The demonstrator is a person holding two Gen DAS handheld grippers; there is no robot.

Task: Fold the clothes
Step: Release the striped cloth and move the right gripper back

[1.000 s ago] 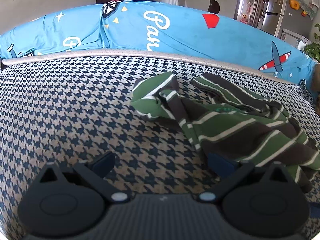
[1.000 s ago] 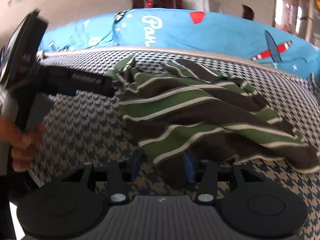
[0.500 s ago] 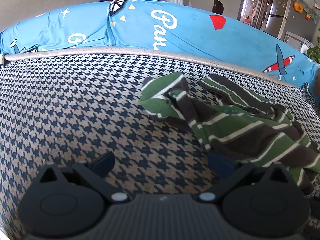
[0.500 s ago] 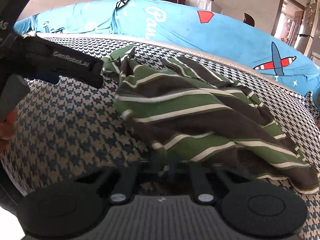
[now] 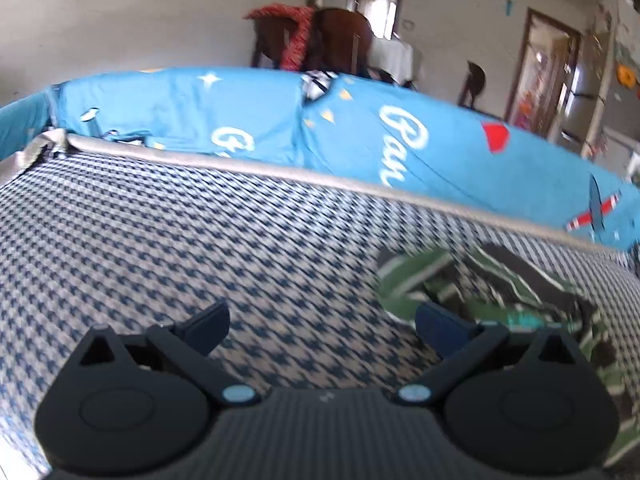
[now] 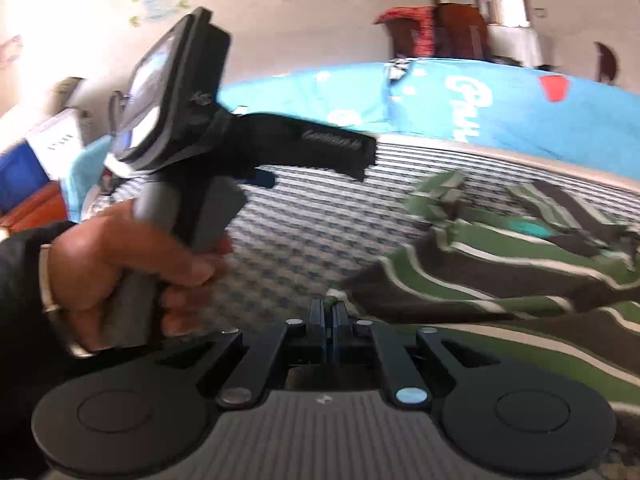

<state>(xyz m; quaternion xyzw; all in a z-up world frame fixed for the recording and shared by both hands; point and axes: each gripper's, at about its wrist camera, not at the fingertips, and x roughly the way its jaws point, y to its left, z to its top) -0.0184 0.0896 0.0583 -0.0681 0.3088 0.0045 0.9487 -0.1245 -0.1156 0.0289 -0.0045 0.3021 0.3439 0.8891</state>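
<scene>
Your right gripper point(image 6: 329, 309) was pinched tight on a hem of the green-and-brown striped shirt point(image 6: 500, 272), its jaws just closed together. Your left gripper point(image 5: 322, 326) stood wide apart and empty above the houndstooth bed point(image 5: 168, 240), the shirt lying beside its right finger. Behind, the blue cover point(image 5: 360, 136) bore white script, too blurred to read.
</scene>
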